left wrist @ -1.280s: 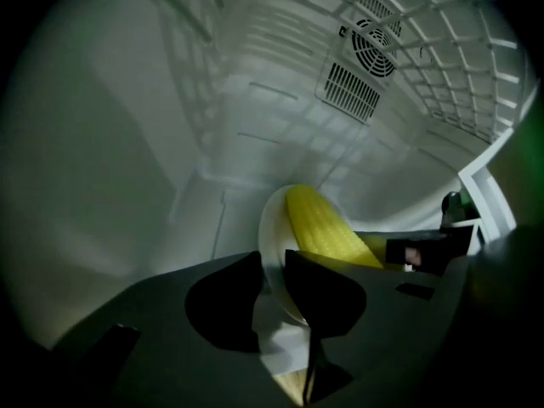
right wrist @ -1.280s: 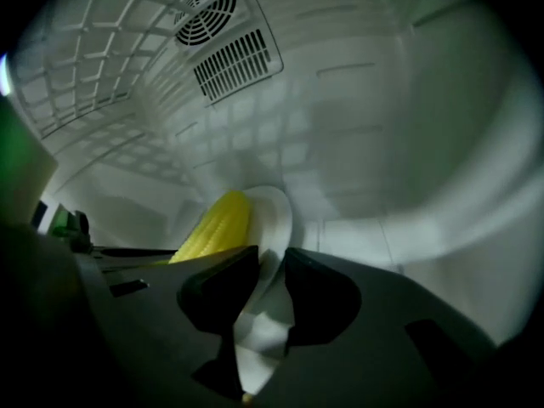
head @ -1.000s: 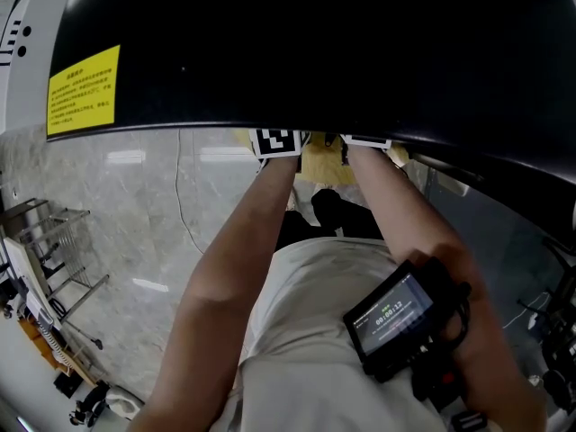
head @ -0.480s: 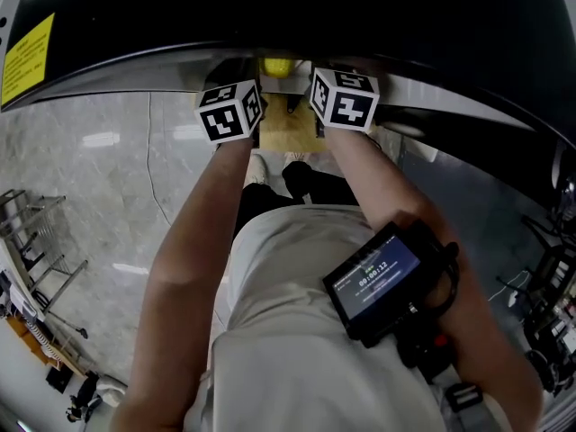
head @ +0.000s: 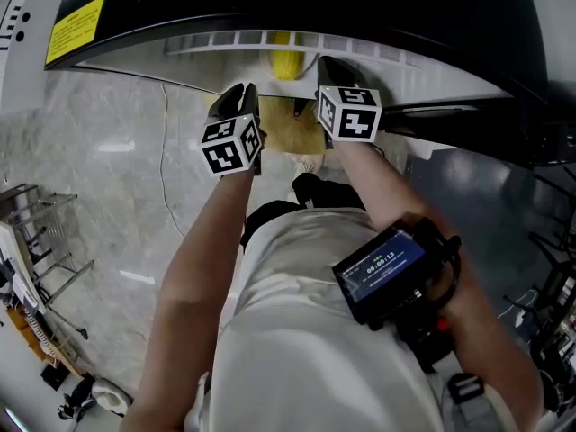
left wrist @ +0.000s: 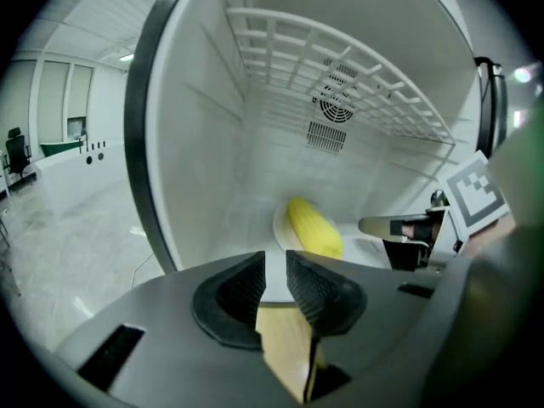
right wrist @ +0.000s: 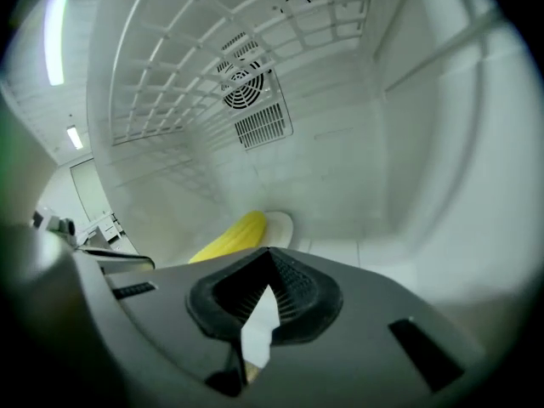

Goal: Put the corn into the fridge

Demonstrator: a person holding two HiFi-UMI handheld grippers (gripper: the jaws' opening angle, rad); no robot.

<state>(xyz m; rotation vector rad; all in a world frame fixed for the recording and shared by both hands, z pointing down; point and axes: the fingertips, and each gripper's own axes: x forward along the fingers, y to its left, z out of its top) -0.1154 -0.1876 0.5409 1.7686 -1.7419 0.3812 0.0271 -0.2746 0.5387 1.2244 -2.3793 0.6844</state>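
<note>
Nearest to us, a black screen device (head: 382, 273) is strapped to the right forearm, over a white shirt. Ahead of it we hold both grippers side by side at the mouth of the white-lined fridge (left wrist: 212, 143), above a tan wooden surface (head: 288, 126) and the grey marble floor (head: 135, 205).

The left gripper (left wrist: 274, 266), grey-bodied with ribbed black pads, has its jaws a narrow slit apart, and we see nothing between them. The right gripper (right wrist: 270, 260) has its jaw tips drawn together and is also empty.

Beyond the jaws, on the fridge's white bottom, the yellow corn cob (left wrist: 313, 228) lies on a round white plate (left wrist: 279, 228), apart from both grippers. Over it spans a white wire shelf (left wrist: 340, 66). Farthest back, we make out a round fan grille (left wrist: 337, 104) on the rear wall.
</note>
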